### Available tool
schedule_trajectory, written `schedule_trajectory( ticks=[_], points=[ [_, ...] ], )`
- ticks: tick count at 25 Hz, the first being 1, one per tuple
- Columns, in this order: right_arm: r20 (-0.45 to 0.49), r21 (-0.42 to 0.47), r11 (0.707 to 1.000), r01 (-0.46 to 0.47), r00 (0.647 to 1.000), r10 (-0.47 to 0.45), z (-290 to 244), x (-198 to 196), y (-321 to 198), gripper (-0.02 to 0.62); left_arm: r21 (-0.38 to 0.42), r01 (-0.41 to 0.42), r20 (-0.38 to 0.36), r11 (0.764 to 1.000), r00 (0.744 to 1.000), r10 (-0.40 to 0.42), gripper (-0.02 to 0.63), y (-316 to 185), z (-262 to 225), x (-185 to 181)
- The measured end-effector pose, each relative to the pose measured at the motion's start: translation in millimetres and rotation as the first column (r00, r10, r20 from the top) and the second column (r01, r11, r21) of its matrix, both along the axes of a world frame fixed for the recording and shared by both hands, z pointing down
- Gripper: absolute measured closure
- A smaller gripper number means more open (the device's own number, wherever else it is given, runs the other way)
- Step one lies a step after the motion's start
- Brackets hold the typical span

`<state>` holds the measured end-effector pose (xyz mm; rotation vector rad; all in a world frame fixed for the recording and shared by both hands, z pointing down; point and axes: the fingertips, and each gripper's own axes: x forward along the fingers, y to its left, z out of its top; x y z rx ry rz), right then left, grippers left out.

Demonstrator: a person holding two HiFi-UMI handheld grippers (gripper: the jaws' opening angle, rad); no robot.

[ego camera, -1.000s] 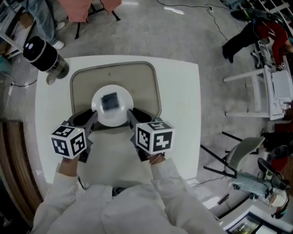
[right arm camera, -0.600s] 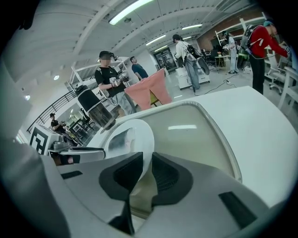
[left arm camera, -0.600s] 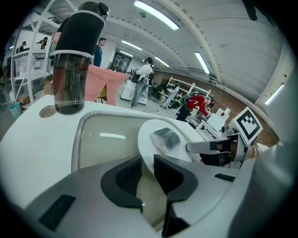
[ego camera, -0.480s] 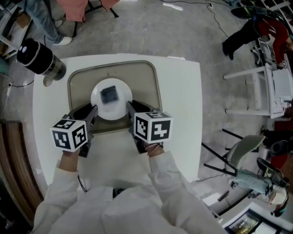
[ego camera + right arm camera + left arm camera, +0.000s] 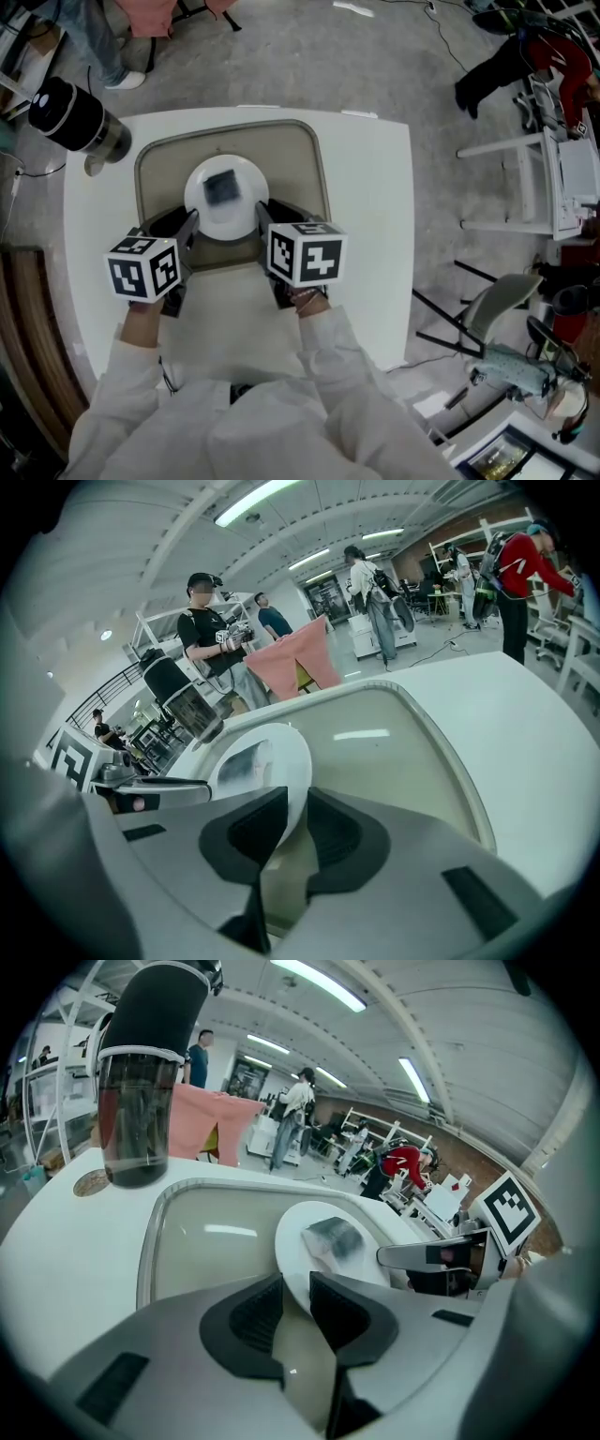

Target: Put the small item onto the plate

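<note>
A white plate [image 5: 202, 214] carries a small grey, see-through item [image 5: 223, 187] and sits over a beige tray [image 5: 302, 159]. My left gripper [image 5: 187, 225] is shut on the plate's near-left rim, and my right gripper [image 5: 265, 214] is shut on its near-right rim. In the left gripper view the plate [image 5: 305, 1225] runs edge-on between the jaws of the left gripper [image 5: 295, 1302], with the item [image 5: 333, 1238] beyond. The right gripper view has the plate's rim [image 5: 286, 752] pinched in the right gripper [image 5: 295, 827].
A dark tumbler with a black lid [image 5: 75, 117] stands on the white table [image 5: 375, 216] off the tray's far-left corner. People and pink cloth are beyond the table's far edge. Chairs and desks stand on the floor to the right.
The plate, held by both grippers, has moved away from me, from over the tray's near edge toward its middle. Both grippers went with it.
</note>
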<state>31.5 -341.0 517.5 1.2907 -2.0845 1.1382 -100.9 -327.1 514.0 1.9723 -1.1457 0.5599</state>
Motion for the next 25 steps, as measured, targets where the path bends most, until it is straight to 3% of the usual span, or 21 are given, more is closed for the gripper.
schedule_trajectory(
  ticks=[13, 25],
  points=[
    [-0.039, -0.022, 1.0, -0.021, 0.999, 0.02, 2.7, 1.6, -3.7, 0.526, -0.017, 0.004, 0.027, 1.0, 1.0, -0.003, 0.526, -1.8, -0.5, 2.7],
    [-0.182, 0.015, 0.995, 0.1, 0.979, -0.096, 4.8, -4.5, -1.6, 0.523, 0.042, -0.104, 0.161, 0.994, 0.982, 0.096, 0.517, 0.0, -2.5, -0.3]
  ],
)
